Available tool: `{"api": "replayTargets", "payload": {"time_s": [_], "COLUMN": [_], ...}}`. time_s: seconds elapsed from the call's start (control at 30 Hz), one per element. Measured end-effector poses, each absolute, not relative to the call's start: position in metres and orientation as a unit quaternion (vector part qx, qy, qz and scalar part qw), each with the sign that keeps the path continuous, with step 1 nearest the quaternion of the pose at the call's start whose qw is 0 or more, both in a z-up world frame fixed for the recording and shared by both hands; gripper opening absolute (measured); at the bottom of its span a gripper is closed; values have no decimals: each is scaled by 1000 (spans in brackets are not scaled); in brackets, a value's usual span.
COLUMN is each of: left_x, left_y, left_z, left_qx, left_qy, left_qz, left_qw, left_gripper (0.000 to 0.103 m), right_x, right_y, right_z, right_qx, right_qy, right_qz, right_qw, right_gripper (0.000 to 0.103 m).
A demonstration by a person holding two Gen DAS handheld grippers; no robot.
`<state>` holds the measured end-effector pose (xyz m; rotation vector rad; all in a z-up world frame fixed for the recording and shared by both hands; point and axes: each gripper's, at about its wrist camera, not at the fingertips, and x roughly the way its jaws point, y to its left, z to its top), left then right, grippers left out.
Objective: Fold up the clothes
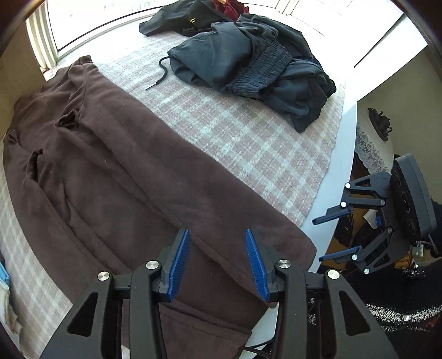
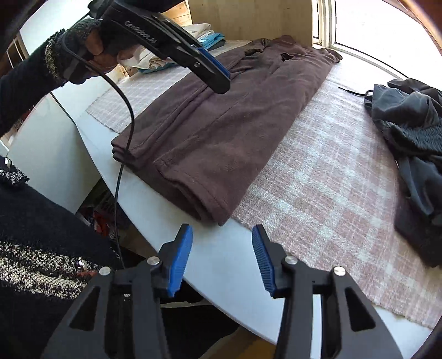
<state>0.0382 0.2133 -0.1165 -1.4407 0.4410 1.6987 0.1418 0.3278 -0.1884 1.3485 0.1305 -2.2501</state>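
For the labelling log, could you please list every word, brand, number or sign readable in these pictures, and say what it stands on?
"GenRobot.AI", roughly: raised letters on the left tool's black body, right wrist view; the first letters are uncertain.
Small yellow mark on the black garment at the far edge: too small to read.
Nothing else bears text.

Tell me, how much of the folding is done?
The brown garment already lies folded lengthwise into a long strip on the checked cloth. Nothing is gripped: the left claw hovers open above its near end and the right claw is open off the table edge. The dark pile lies crumpled, untouched.
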Motion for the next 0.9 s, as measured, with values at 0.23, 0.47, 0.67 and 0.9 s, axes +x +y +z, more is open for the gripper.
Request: {"api": "replayTargets", "payload": {"time_s": [0.23,0.47,0.67,0.9], "left_x": [57,76,85,94], "left_y": [106,105,162,118], "left_z": [-110,-136,-159,-148], "left_qx": [-581,-584,-577,-560], "left_qy": [85,11,7,17], "left_qz": [726,719,698,736], "left_qw": [357,376,423,380], "left_gripper": [41,41,41,41], "right_x": [121,128,97,97], "right_y": [312,324,328,287], "right_z": [-195,-184,-146,-183], "right_qx": [513,566,497,536], "right_qy": [62,109,45,138], "right_qz": [-807,-772,-835,-802], "right_qw": [285,267,232,224], "right_gripper": [8,5,11,12]}}
